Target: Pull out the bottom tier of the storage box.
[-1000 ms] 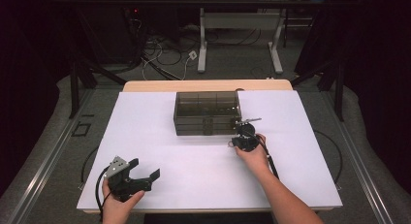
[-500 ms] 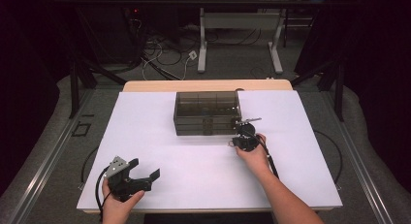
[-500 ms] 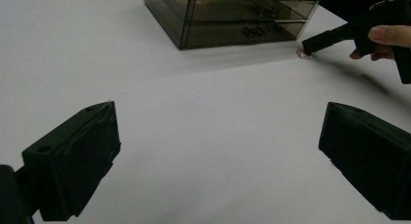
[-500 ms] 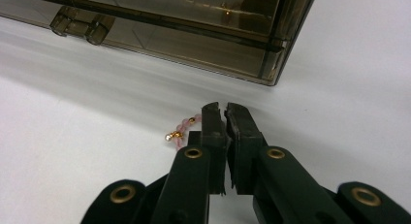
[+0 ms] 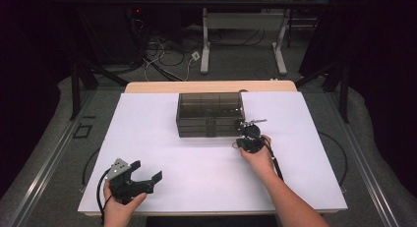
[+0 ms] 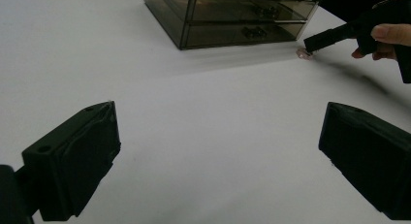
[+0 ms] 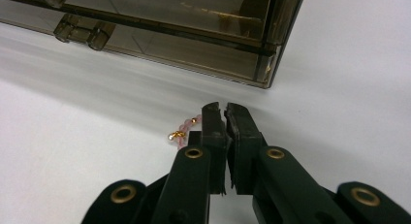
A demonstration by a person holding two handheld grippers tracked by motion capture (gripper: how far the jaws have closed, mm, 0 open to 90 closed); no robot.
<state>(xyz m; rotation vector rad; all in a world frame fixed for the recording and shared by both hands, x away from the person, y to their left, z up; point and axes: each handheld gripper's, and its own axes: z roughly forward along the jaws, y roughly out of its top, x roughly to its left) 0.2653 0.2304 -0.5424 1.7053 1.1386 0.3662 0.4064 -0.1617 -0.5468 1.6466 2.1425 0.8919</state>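
- Beside the front right corner of the box (image 5: 210, 114), on the white surface (image 5: 196, 178), lies a small pink and gold bead bracelet (image 7: 183, 131); it sits close to the box but apart from its wall.
- Our right hand-held gripper (image 7: 224, 111) points at that corner with its jaws drawn together. In the right gripper view the beads trail out to the left of the tips, and we judge that the jaws pinch the near end of the strand, though the contact itself is hidden behind the left jaw.
- Seen there, the bracelet's long axis runs slantwise, from the tips away to the left and toward us, roughly along the box front.
- Our left hand-held gripper (image 5: 132, 180) rests well apart at the near left of the surface, jaws wide and empty.
- We judge the right hand far nearer, so the next move falls to it, with the box just ahead of the tips.
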